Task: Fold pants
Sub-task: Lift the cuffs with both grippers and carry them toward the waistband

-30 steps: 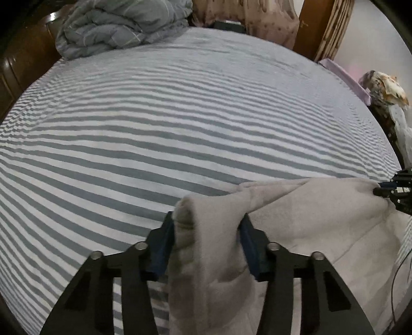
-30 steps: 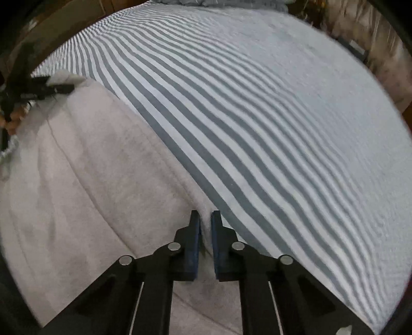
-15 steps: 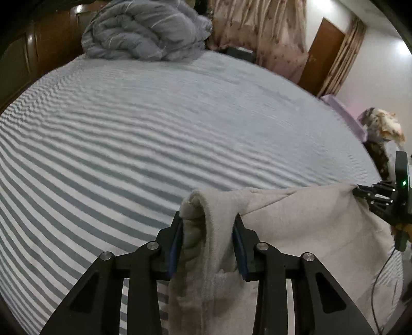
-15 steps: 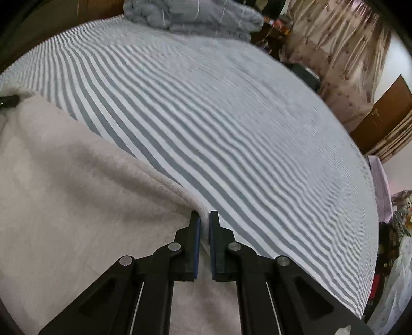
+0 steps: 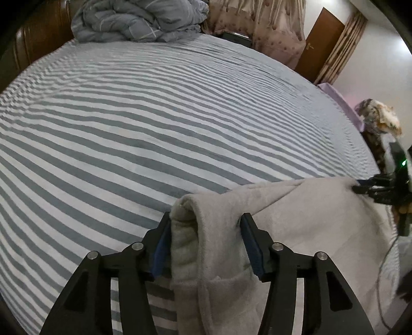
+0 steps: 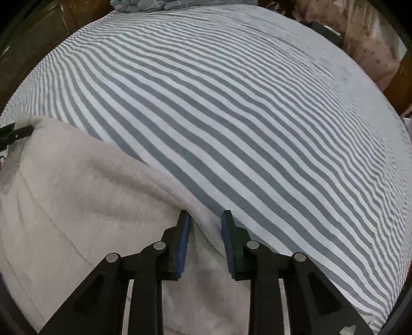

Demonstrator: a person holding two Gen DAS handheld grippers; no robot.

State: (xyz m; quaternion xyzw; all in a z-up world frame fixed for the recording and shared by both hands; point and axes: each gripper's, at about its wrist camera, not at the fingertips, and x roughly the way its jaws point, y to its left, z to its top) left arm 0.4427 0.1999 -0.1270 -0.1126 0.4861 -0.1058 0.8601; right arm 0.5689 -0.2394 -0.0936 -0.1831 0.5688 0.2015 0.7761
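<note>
Light beige fleece pants [image 5: 309,232] lie on the striped bed sheet [image 5: 154,128] at the near side. My left gripper [image 5: 206,219] straddles an upright fold at the pants' left corner. Its jaws are opening and the fold stands loosely between the blue pads. In the right wrist view the pants [image 6: 77,193] spread to the left, and my right gripper [image 6: 206,216] sits over their far right edge. These jaws are opening too, with the edge lying slack in the gap. Each gripper shows in the other's view, the right gripper [image 5: 365,186] and the left gripper [image 6: 18,132], at opposite corners.
A crumpled grey duvet [image 5: 134,20] is heaped at the head of the bed against a dark wooden headboard [image 5: 31,43]. Patterned curtains [image 5: 257,25] and a brown door [image 5: 322,43] stand beyond the bed. Striped sheet stretches far ahead of both grippers.
Both grippers' jaws have spread apart. The right gripper was pinched shut on the pants' edge and now shows a gap around it. The left pads have eased off the fold.
</note>
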